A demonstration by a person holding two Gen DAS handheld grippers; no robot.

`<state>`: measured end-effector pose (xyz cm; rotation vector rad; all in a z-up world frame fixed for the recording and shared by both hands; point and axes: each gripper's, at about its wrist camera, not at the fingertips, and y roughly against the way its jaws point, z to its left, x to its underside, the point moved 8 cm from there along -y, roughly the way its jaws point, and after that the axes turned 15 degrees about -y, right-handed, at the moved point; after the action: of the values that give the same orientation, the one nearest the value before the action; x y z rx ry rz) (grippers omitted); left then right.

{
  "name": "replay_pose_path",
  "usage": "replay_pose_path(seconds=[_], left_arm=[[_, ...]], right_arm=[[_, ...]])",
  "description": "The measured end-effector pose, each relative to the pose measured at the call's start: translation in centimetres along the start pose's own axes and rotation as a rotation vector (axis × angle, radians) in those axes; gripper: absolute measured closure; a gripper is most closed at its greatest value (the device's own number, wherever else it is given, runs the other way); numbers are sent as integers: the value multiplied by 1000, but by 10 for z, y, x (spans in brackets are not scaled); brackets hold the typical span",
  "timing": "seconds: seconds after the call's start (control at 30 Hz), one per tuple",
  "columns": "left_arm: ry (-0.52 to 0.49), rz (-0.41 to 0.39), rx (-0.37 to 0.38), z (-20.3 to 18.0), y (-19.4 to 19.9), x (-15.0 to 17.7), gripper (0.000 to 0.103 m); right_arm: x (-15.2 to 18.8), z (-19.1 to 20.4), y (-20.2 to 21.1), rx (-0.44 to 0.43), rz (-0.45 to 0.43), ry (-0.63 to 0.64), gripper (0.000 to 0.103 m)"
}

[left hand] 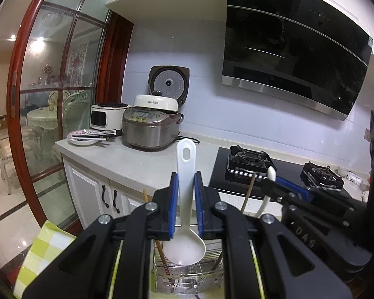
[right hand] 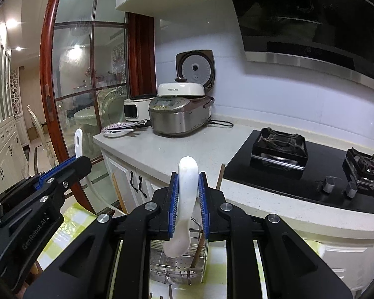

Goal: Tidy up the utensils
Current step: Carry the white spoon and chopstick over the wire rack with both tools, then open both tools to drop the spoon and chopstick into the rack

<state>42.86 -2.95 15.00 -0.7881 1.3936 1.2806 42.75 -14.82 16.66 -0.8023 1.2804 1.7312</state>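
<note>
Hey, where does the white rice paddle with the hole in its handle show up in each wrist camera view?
Left wrist view: the rice paddle stands at centre, clamped between the left gripper pads, handle up.
Right wrist view: only its handle shows at far left, above the left gripper.
Shared landmark: the silver rice cooker on the counter.

White spoons, green-checked cloth, black hob.
</note>
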Motion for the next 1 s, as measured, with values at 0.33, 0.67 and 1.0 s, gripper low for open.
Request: replay_pose_path(seconds=[0.33,0.67,1.0], left_arm=[[47,61,14,4,-33,47,91],[72,118,10,4,-47,90,90],[73,155,8,2,-47,110,89]], right_arm=[[40,-7,-41,2,50,-5,87],[81,-18,-66,7,92,-6,87],[102,-32,-71,40,111,-22,85]])
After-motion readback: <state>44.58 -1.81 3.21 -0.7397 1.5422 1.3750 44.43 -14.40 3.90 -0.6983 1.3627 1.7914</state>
